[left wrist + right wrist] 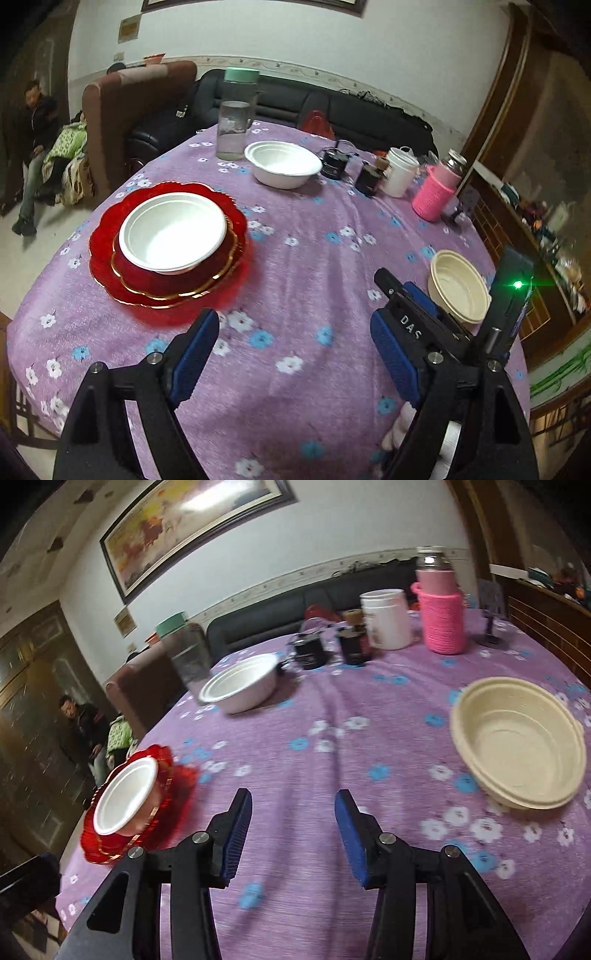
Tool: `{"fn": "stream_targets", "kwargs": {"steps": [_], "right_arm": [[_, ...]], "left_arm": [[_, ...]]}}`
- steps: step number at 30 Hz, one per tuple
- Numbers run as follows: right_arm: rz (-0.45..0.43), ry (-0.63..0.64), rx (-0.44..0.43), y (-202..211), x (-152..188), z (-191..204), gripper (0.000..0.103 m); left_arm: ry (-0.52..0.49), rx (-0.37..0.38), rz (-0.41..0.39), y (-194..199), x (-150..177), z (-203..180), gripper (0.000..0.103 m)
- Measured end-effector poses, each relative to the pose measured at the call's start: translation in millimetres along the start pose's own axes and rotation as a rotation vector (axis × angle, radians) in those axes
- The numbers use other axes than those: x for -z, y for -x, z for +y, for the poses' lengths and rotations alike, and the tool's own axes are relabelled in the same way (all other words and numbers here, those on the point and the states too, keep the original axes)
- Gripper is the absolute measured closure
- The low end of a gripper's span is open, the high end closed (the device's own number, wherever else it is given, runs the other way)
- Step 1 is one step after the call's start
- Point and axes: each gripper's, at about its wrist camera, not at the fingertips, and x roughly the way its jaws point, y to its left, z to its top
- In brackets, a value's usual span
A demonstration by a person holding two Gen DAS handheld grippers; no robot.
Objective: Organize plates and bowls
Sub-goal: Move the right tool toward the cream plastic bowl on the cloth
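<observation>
A fuzzy purple tablecloth (295, 266) printed with small white and blue flowers covers the round table. Ahead and left of the left gripper (295, 332) sits a stack: a scalloped, translucent red plate (101, 236) at the bottom, a smaller red plate with a gold rim (221, 273) on it, and a smooth white bowl (173, 232) with a stepped rim on top. A second white bowl (282, 164) rests further ahead, near the far edge, beside a clear plastic jug (232, 129). A cream bowl (517, 746) with a ribbed wall lies ahead and right of the right gripper (293, 816), close to the table's right edge.

Both grippers tilt down toward the cloth. The left one's blue ridged pads (391, 354) stand wide apart with nothing between them; the right gripper's pads (238, 830) are moderately parted, also empty. In the left wrist view the right gripper's black body sits just right of the left fingers, in front of the cream bowl.

Bare cloth stretches between the fingers and the far white bowl. A white cup (386, 618), a pink knitted bottle sleeve (441, 622) and dark jars (312, 648) crowd the far rim.
</observation>
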Motion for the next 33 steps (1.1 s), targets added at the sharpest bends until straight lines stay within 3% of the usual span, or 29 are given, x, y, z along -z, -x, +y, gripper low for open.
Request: {"fn": "stream_targets", "kwargs": {"steps": [3,6,9,17,25,28,33], "right_arm": [[-0.035,-0.004,0.033,5.2,3.8,-12.2,0.052],[-0.032,-0.051,0.004,10.2,2.2,-22.9,0.052],[-0.026,-0.115,-0.015,17.2,5.3,-36.5,0.043],[0.065,-0.207,-0.071,10.8,15.9,-57.7,0.042],[0.109,-0.148,-0.063,2.7,22.3,-47.3,0.042],[0.103,-0.118,-0.045,1.4,22.4,-44.2,0.042],[0.143,-0.081,0.024,-12.0,26.1,-38.3,0.042]], "left_arm": [[-0.028,-0.043,-0.025,9.8,2.7,-22.9,0.02],[-0.044,-0.087,-0.03,14.3,0.3,-49.8,0.02],[-0.047,-0.096,-0.03,13.2,-6.8,-78.5,0.02],[-0.009,-0.109,-0.029,11.0,-20.3,-125.2,0.02],[-0.048,0.021,-0.08,57.2,-59.3,-123.0,0.02],[-0.128,0.049,-0.15,84.1,-58.0,-104.2,0.02],[-0.175,0.185,-0.209,98.2,-43.4,-51.0,0.02]]}}
